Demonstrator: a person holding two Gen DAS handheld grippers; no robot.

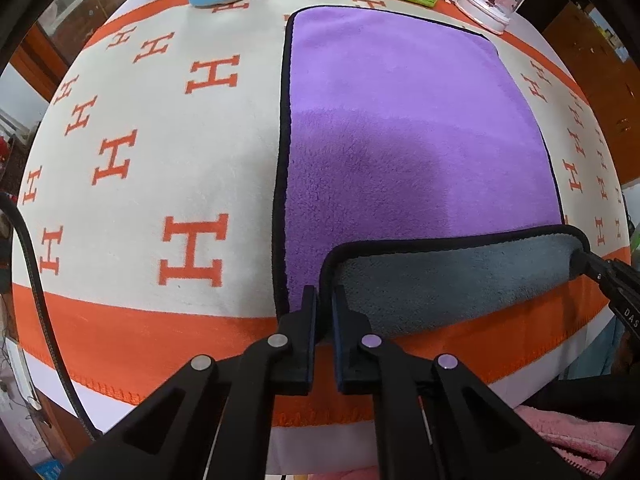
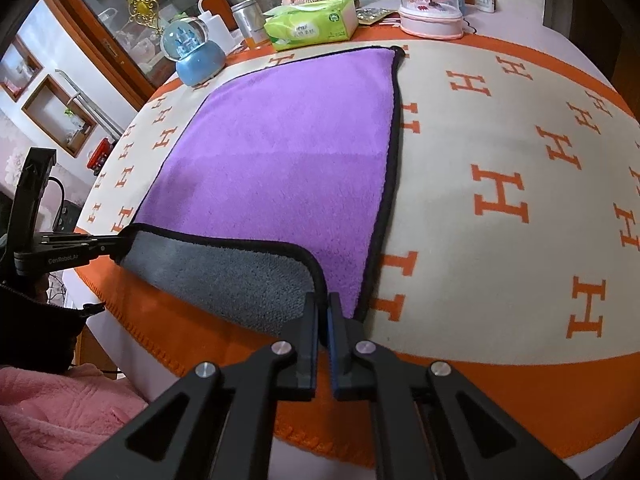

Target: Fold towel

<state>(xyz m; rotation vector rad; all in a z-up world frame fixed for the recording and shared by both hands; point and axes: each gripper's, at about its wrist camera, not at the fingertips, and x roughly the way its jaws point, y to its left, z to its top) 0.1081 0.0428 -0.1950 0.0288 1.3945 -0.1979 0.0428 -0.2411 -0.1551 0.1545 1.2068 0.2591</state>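
Note:
A purple towel [image 1: 400, 120] with black trim and a grey underside lies flat on the table; it also shows in the right wrist view [image 2: 280, 160]. Its near edge is lifted and turned over, showing a grey strip [image 1: 448, 276] [image 2: 224, 268]. My left gripper [image 1: 325, 300] is shut on the near left corner of the towel. My right gripper [image 2: 323, 308] is shut on the near right corner. Each gripper shows in the other's view, the right gripper [image 1: 600, 272] at the right and the left gripper [image 2: 108, 248] at the left.
A cream and orange H-patterned cloth [image 1: 160, 140] covers the table. At the far edge stand a blue snow globe [image 2: 194, 56], a green tissue pack [image 2: 312, 24], a pink-based dome [image 2: 432, 12] and bottles. A pink garment [image 2: 60, 412] lies below the near edge.

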